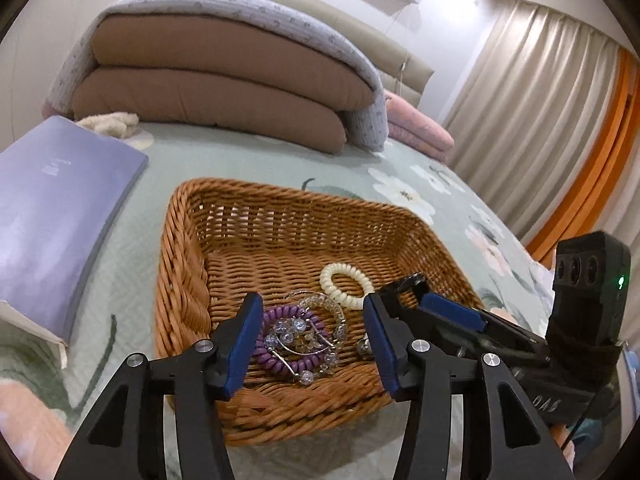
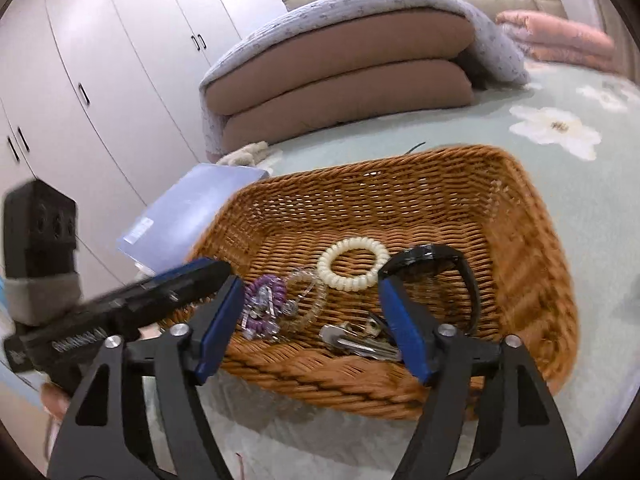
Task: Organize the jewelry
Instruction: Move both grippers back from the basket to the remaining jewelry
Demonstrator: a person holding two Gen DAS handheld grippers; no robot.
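Both claws, left gripper [image 1: 310, 340] and right gripper [image 2: 310, 330], are hanging apart and empty over one wicker basket [image 1: 280, 416] holding two coil hair ties, purple [image 1: 280, 344] and cream [image 1: 346, 284], one beaded bracelet [image 1: 320, 320], one black band [image 2: 440, 256] and some metal clips [image 2: 360, 342]; one purple book [image 1: 56, 216] is lying just beside it.

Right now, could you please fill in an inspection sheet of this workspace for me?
Surface: green floral bedspread.
Job's things: brown woven wicker basket holds a cream spiral hair tie, a purple spiral hair tie, a clear beaded bracelet, a black band and silver metal pieces.
Clutter: lilac book, fluffy cream item.
Grippers: left gripper open; right gripper open; both empty.
Cables: nothing seen.
Surroundings: folded brown quilts, beige curtain, white wardrobe.
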